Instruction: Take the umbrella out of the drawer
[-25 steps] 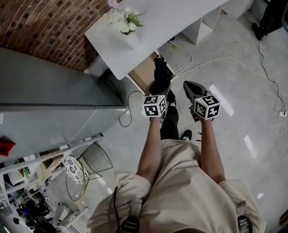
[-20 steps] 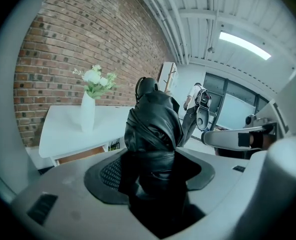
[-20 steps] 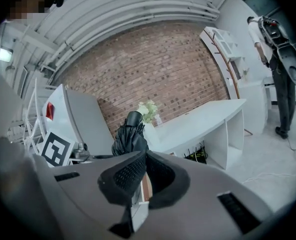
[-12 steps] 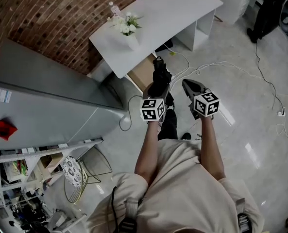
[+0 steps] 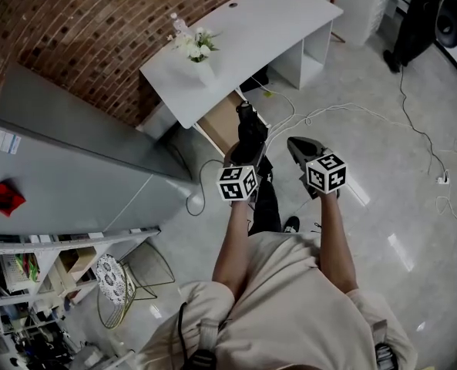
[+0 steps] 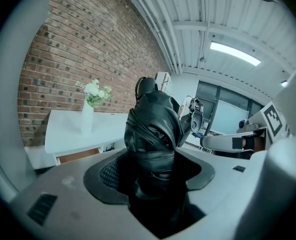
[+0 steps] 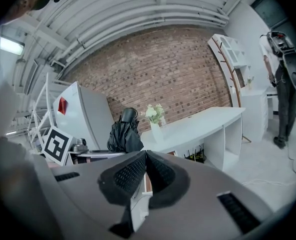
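A black folded umbrella (image 5: 250, 132) stands up out of my left gripper (image 5: 248, 151), which is shut on its lower part; in the left gripper view the umbrella (image 6: 155, 129) fills the space between the pads. It hangs in the air in front of the open drawer (image 5: 222, 118) under the white desk (image 5: 251, 25). My right gripper (image 5: 296, 145) is beside it on the right, shut, its pads meeting with nothing between them (image 7: 145, 159). The right gripper view shows the umbrella (image 7: 124, 134) to its left.
A vase of white flowers (image 5: 199, 52) and a bottle (image 5: 179, 23) stand on the desk. A grey cabinet (image 5: 66, 168) is at the left, a wire chair (image 5: 120, 284) below it. Cables (image 5: 351, 110) trail over the floor. A person (image 5: 413, 21) stands at top right.
Both grippers have risen a little together, the umbrella still in the left one. The view has shifted, so the desk and drawer sit slightly lower in the picture.
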`<state>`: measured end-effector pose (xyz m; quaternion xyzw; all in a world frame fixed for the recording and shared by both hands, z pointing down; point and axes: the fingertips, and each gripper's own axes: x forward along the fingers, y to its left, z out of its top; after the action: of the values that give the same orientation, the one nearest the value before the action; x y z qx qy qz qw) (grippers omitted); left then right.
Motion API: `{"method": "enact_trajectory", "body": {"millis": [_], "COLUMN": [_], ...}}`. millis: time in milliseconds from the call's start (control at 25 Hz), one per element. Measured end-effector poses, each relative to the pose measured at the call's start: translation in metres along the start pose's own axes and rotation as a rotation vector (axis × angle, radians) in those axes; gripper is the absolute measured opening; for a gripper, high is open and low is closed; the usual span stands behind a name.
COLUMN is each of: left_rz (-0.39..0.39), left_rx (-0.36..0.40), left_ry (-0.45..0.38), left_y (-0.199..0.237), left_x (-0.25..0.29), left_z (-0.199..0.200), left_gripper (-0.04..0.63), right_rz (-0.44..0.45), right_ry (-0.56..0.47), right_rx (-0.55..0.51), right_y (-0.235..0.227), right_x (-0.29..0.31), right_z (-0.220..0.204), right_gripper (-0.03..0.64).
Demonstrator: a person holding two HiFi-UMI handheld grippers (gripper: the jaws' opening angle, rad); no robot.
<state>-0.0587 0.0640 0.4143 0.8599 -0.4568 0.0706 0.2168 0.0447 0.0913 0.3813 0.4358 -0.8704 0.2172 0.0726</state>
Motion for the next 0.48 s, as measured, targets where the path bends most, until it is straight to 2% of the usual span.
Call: {"method": "enact_trajectory", "body": {"millis": [360,480], "left_rz": [-0.012,-0.008], "left_rx": [0.005,0.028], "left_ry": [-0.032,-0.040], "left_y": [-0.002,-0.003], "left_x": [0.004,0.006], "left_z": [0.016,0.026], "left_gripper": [0.264,0.264], "right_rz": [-0.006,0.003], "right_ry": [-0.013,-0.012], "right_rx": [-0.032,-0.045], "right_y": [0.006,0.007], "right_x": [-0.007,-0.008], "right_z": [0.009,0.014], "right_gripper": [0.067,0.067]}}
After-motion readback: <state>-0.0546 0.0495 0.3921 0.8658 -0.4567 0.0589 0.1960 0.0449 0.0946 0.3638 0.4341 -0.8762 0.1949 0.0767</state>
